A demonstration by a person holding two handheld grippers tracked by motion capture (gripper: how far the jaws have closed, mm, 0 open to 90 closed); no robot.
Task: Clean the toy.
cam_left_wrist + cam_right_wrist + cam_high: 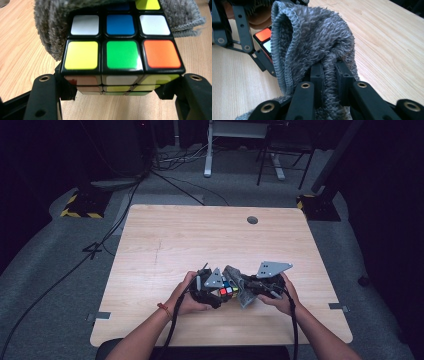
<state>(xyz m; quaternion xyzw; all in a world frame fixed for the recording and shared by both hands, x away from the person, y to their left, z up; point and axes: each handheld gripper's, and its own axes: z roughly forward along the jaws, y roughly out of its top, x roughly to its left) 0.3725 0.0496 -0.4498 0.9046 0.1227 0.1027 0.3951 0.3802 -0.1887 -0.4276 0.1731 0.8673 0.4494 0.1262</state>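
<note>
We have a Rubik's cube (122, 55) clamped between the jaws of our left gripper (216, 294), gripped by its two opposite side faces, low on the cube. Our right gripper (329, 75) has its jaws pinched together on a fold of a grey terry cloth (312, 42). Both sit over the near middle of the wooden table (200, 235), at about 6 o'clock from the round cable hole (252, 220), the cloth just at 3 o'clock of the cube.

We judge the work to be wiping the cube, and it looks to be under way. In the left gripper view the cloth drapes over the far edge of the cube at 12 o'clock and down its 9 o'clock side, touching it, while the face towards the camera, with its yellow, green and orange squares, lies bare. So one side is being covered; the near face and the faces under the jaws are not yet reached. We would have to turn or regrip the cube to get at those.
</note>
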